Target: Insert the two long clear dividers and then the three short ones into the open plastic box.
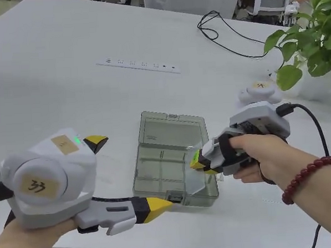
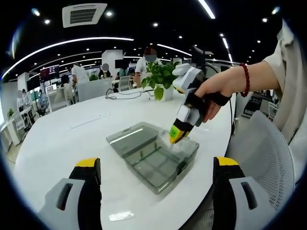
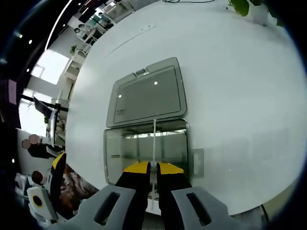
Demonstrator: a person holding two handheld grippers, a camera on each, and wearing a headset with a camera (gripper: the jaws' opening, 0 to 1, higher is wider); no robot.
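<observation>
The white table [image 1: 69, 79] carries the open plastic box [image 1: 139, 170], with its lid laid flat behind the tray. The left gripper [image 1: 129, 173] hovers beside the tray's near-left corner, jaws spread wide and empty. The right gripper [image 1: 198, 162] is above the tray's right side in the head view, jaws pressed together on the top edge of a clear divider [image 3: 154, 143] whose lower edge is inside the tray. Whether this piece is long or short cannot be determined.

Judged step: seating the divider.
- Hold the sheet upright.
- Align both ends with the wall slots.
- Press straight down; a tilted sheet is likely to jam or flex.
- If the tray slides, brace its wall with the left gripper.
- Release only once the divider is fully seated.
</observation>
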